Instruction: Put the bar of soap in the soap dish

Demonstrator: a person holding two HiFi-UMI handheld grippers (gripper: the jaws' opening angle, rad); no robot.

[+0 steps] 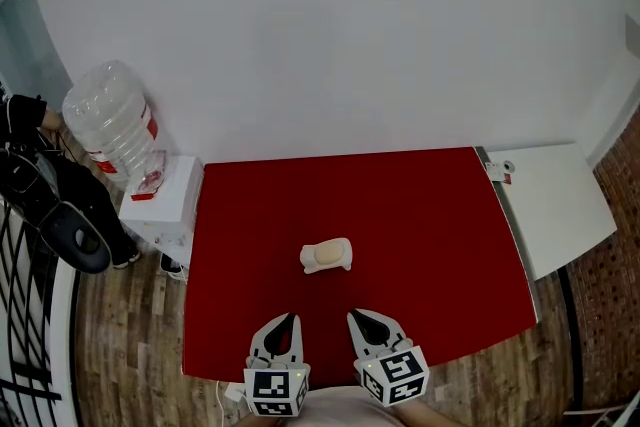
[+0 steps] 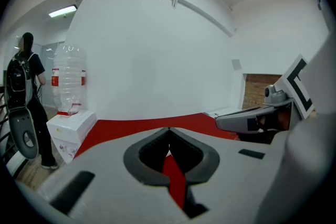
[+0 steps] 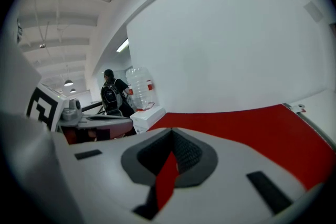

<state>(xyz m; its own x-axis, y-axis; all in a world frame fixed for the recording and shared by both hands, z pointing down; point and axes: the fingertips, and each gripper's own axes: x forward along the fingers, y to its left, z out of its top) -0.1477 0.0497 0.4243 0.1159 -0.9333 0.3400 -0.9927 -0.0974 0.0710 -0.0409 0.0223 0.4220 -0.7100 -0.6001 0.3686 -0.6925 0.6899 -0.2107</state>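
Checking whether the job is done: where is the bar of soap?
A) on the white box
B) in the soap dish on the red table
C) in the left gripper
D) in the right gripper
B: the head view shows the soap lying in the soap dish on the red table, while the left gripper and right gripper are shut on nothing.

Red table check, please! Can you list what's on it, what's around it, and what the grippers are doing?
Surface: red table, flat and tidy.
Job's things: tan soap lies in the white soap dish, mid-table.
Clutter: nothing seen.
Grippers: left gripper and right gripper both shut and empty, at the near edge.
Cables: nothing seen.
Surroundings: water jug on a white stand, person with a backpack, white side table, wood floor.
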